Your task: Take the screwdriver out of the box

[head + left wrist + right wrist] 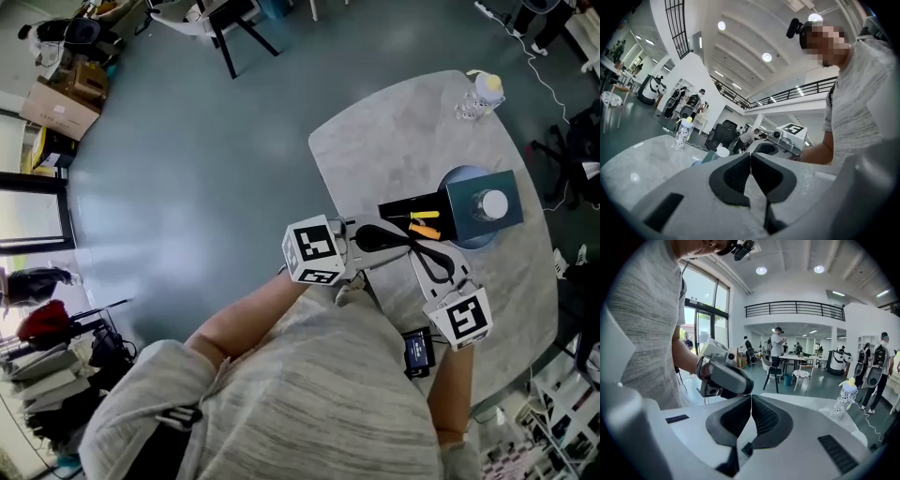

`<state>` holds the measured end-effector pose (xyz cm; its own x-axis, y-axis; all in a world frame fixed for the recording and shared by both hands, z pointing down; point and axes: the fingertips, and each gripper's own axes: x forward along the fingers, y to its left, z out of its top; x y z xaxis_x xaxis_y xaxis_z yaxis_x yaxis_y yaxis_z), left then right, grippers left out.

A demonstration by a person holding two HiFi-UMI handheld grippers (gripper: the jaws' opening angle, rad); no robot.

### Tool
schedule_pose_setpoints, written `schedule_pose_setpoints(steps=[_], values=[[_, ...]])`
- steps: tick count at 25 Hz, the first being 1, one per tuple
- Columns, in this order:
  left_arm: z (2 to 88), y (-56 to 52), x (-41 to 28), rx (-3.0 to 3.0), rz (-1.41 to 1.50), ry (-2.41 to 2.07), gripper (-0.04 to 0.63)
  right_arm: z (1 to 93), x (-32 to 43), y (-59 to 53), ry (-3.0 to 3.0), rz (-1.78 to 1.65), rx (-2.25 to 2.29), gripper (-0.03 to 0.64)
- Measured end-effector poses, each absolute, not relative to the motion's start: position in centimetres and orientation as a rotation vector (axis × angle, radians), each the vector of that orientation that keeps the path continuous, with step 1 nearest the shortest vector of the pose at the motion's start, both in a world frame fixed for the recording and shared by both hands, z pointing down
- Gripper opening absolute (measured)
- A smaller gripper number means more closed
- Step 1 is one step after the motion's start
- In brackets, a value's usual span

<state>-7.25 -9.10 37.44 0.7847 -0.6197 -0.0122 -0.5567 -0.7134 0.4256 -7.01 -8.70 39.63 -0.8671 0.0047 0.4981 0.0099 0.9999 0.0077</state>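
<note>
**Head view: screwdriver (424, 228) lying in the black box (397, 207), both my sets of jaws shut on nothing**

I am holding my left gripper (750, 158) out over the near edge of the grey table (394, 141). My bare left forearm is coming in from the lower left. The gripper is pointing level across my body, toward my other hand, and its marker cube (314, 251) is sitting just off the table's rim. In the left gripper view its two dark pads are pressing together at the tips with nothing between them.

I am bringing my right gripper (751, 399) in from the lower right, angled back toward me and tilting downward. Its marker cube (461, 317) is hanging above the table's near side. In the right gripper view its pads are also meeting, gripping nothing, and the left gripper's body is filling the space just ahead. The two noses are nearly meeting, just on my side of the box.

The screwdriver is showing an orange handle, lying inside the open box beside a yellow-handled tool (424, 215). Neither gripper is touching it. A teal lid (469, 194) with a white round object (492, 204) on it is sitting at the box's right end, over a blue dish (462, 176). A water bottle (480, 96) is standing at the far edge.
</note>
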Motion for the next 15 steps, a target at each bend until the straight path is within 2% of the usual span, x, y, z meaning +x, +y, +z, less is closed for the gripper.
schedule_pose_setpoints(steps=[15], values=[[45.7,-11.5,-9.2,2.477,-0.125,-0.832,0.023,48.4,-7.7,-11.8,-2.114,-0.327,-0.221,0.012]])
